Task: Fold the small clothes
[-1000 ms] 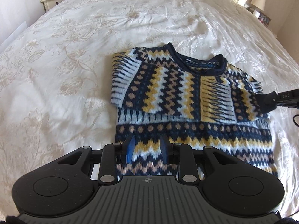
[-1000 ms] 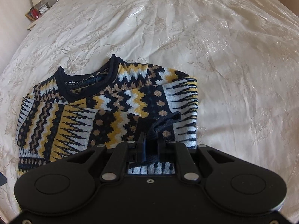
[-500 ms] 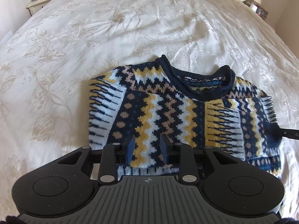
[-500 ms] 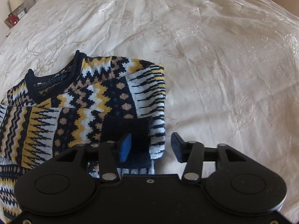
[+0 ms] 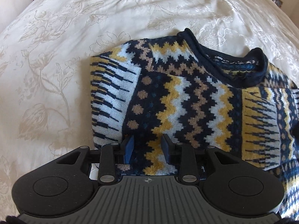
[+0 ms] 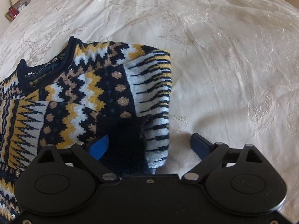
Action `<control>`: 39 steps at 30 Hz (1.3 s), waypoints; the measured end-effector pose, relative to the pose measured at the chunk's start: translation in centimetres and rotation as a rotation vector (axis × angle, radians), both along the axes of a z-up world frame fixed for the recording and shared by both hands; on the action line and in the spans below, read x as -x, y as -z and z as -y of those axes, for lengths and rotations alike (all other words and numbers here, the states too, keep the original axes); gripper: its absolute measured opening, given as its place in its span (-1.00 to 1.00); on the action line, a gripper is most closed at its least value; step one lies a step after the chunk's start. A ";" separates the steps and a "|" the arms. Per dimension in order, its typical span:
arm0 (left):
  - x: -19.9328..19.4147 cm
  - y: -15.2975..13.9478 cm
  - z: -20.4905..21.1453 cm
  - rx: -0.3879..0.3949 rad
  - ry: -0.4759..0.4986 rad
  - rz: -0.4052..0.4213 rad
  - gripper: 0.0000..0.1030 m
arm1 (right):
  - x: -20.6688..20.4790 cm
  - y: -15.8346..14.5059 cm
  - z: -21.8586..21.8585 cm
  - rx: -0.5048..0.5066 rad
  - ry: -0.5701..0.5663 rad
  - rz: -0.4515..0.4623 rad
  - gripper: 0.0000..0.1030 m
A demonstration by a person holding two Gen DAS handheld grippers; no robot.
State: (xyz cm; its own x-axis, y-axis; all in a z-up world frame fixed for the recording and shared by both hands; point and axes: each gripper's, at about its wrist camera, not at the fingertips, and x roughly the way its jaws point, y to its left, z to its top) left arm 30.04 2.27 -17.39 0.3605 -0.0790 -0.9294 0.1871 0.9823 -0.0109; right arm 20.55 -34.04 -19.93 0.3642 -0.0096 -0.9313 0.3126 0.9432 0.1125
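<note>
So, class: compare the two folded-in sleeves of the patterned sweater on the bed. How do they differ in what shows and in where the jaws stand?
The sweater's left-side sleeve shows striped knit with no cuff visible; the right-side sleeve shows its dark navy cuff. The left gripper has jaws narrowly apart over the body knit; the right gripper has jaws wide apart, straddling the cuff. Both sleeves lie folded across the front.

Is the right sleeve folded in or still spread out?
Folded in: the sleeve lies across the sweater chest, dark cuff between the open right gripper fingers.
</note>
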 end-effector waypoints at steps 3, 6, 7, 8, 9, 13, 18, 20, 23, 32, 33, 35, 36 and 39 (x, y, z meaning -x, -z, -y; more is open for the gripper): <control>0.2 -0.5 0.0 0.006 -0.007 0.004 -0.38 | -0.1 -0.1 0.7 -0.027 0.023 -0.005 0.90; 0.2 -1.5 -0.4 0.026 -0.030 0.027 -0.38 | -0.1 -1.0 0.9 -0.029 0.028 0.018 0.89; 0.0 -1.8 -0.5 0.028 -0.037 0.039 -0.38 | -0.1 -1.5 0.9 -0.031 0.035 0.036 0.89; -0.4 -2.0 -0.6 0.028 -0.047 0.049 -0.38 | -0.1 -1.9 0.9 -0.030 0.037 0.058 0.89; -0.9 -2.0 -0.8 0.029 -0.057 0.052 -0.38 | -0.2 -2.3 0.9 -0.026 0.034 0.076 0.89; -3.5 -1.6 -1.6 0.028 -0.104 0.046 -0.37 | -2.3 -2.5 1.2 0.001 0.007 0.098 0.89; -6.4 -0.2 -2.2 0.000 -0.143 0.026 -0.37 | -5.6 -0.5 1.8 0.055 -0.019 0.036 0.90; -6.7 0.1 -2.5 0.011 -0.144 0.013 -0.36 | -6.3 0.6 2.4 0.058 -0.008 0.006 1.00; -6.3 -0.2 -2.3 0.001 -0.119 0.023 -0.36 | -6.2 0.7 2.9 0.042 0.011 0.000 0.99; 0.4 -2.9 -4.1 0.096 -0.049 0.016 0.11 | -1.1 -2.9 2.3 -0.085 0.019 0.091 0.99; 1.4 -3.1 -4.1 0.090 -0.036 0.016 0.12 | -0.1 -3.2 2.0 -0.093 0.013 0.097 0.99; 3.6 -3.6 -4.3 0.090 -0.012 0.007 0.13 | 2.4 -3.8 1.3 -0.118 0.004 0.102 0.99; 4.8 -3.7 -4.6 0.094 -0.006 -0.001 0.14 | 3.5 -4.0 0.9 -0.128 0.001 0.103 0.99; 8.1 -3.9 -5.5 0.101 0.009 -0.031 0.14 | 7.0 -4.3 -0.3 -0.151 -0.009 0.088 0.99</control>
